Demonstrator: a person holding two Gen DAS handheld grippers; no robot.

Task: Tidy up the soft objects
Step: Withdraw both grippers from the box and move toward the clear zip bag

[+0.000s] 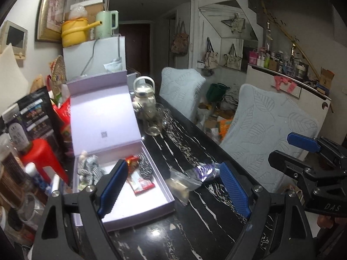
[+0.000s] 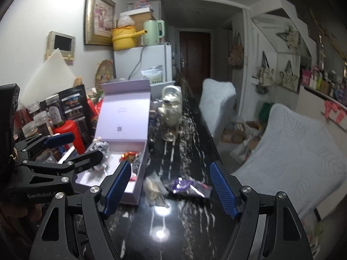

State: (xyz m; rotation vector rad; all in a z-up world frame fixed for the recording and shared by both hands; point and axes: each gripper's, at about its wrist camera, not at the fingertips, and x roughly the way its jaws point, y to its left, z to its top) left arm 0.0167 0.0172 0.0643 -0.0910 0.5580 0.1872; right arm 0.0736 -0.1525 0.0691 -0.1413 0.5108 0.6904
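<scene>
Left gripper (image 1: 173, 187) hangs over the black marble table (image 1: 190, 234) with jaws spread wide and nothing between the pads; its left blue pad (image 1: 112, 189) overlaps the near part of the open lilac box (image 1: 164, 191), its right pad sits over bare table. Right gripper (image 2: 171, 187) likewise spread wide and empty, low over the table's near end; in the left wrist view it shows at the right edge (image 1: 303, 149), apart from the left one. Just ahead of both tools, on the table and outside the box: a purple snack packet (image 2: 188, 186) and, just beside it to the left, a clear bag with pale contents (image 2: 155, 191), which lies close against the box's outer wall. In the right wrist view both packets fall between the two blue pads, a little beyond the tips, not touched. In the left wrist view the purple packet (image 1: 202, 171) lies close to the right pad's tip, and the clear bag (image 1: 181, 184) near the box's corner. Inside the box: a red-and-white packet (image 1: 141, 181), a black-and-white knitted item (image 1: 144, 165), a striped soft toy (image 1: 90, 168) at the far left corner. Box lid stands upright behind. Farther along the table: a glass cup (image 1: 155, 123), then a pale water bottle (image 1: 144, 95). Two chairs with light quilted covers (image 1: 269, 130) stand along the table's right side.
</scene>
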